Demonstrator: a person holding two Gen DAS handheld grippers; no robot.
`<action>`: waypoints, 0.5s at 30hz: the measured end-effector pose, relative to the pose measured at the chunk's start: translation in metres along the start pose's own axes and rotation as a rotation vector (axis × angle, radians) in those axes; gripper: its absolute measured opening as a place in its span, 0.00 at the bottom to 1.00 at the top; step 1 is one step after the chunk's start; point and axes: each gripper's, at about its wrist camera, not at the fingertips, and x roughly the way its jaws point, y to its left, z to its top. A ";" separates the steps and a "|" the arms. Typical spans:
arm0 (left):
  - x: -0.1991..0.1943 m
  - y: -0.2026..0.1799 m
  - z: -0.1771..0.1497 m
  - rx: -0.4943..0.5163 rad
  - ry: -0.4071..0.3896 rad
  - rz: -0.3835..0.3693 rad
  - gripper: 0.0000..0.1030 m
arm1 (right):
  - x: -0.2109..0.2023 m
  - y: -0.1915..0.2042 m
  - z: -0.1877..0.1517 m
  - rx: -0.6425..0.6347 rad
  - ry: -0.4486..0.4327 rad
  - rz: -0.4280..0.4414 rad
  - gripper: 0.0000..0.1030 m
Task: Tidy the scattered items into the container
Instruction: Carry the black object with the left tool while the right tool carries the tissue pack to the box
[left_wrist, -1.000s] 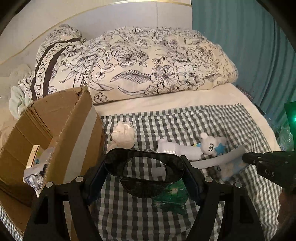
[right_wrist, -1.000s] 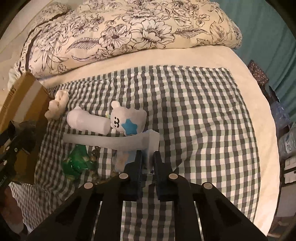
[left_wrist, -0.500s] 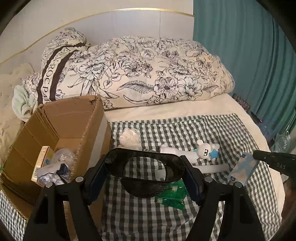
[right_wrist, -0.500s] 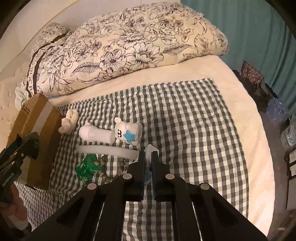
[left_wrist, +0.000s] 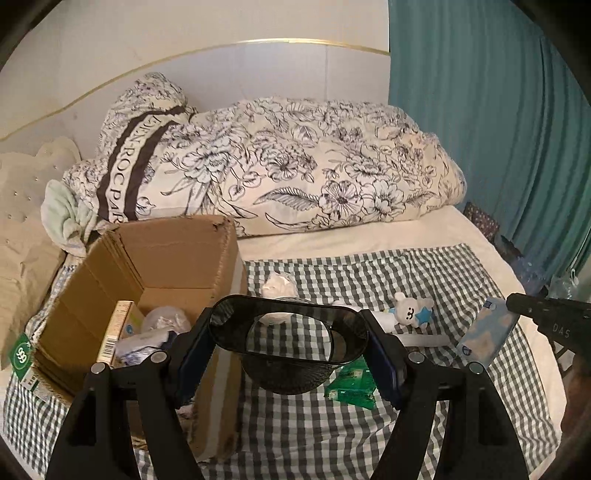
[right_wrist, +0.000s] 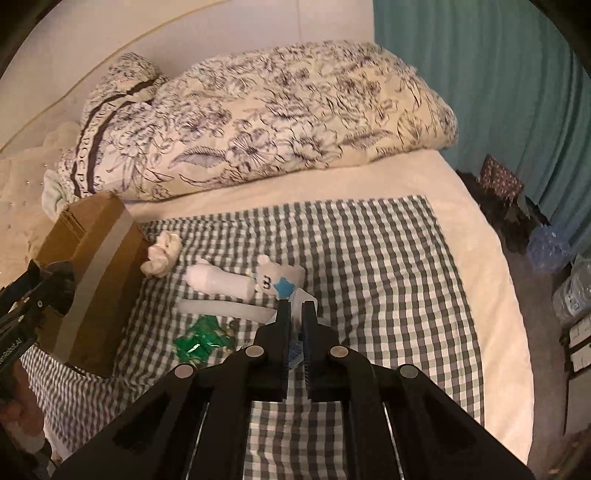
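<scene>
1. The left gripper (left_wrist: 288, 343) has its fingers clamped on a black mesh cup (left_wrist: 288, 354), beside the open brown cardboard box (left_wrist: 177, 258).
2. The right gripper (right_wrist: 295, 325) pinches a pale-blue flat packet (left_wrist: 485, 332) between nearly closed fingers, above the checked cloth (right_wrist: 369, 258).

I see a bed (right_wrist: 461, 229) with a checked cloth (right_wrist: 388, 266) spread on it. At its ten o'clock edge sits a cardboard box (left_wrist: 177, 258). At twelve o'clock lies a flowered quilt (left_wrist: 295, 177). On the cloth lie a bear toy (right_wrist: 275, 280), a white bottle (right_wrist: 218, 282), a green packet (right_wrist: 201, 339) and a white lump (right_wrist: 162, 254).
</scene>
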 end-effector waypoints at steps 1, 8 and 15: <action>-0.003 0.001 0.000 0.000 -0.004 0.001 0.74 | -0.005 0.003 0.000 -0.004 -0.010 -0.001 0.05; -0.028 0.008 0.002 0.003 -0.041 0.006 0.74 | -0.030 0.020 -0.002 -0.025 -0.054 -0.008 0.05; -0.057 0.016 0.006 0.006 -0.087 0.008 0.74 | -0.063 0.033 -0.003 -0.034 -0.109 -0.013 0.05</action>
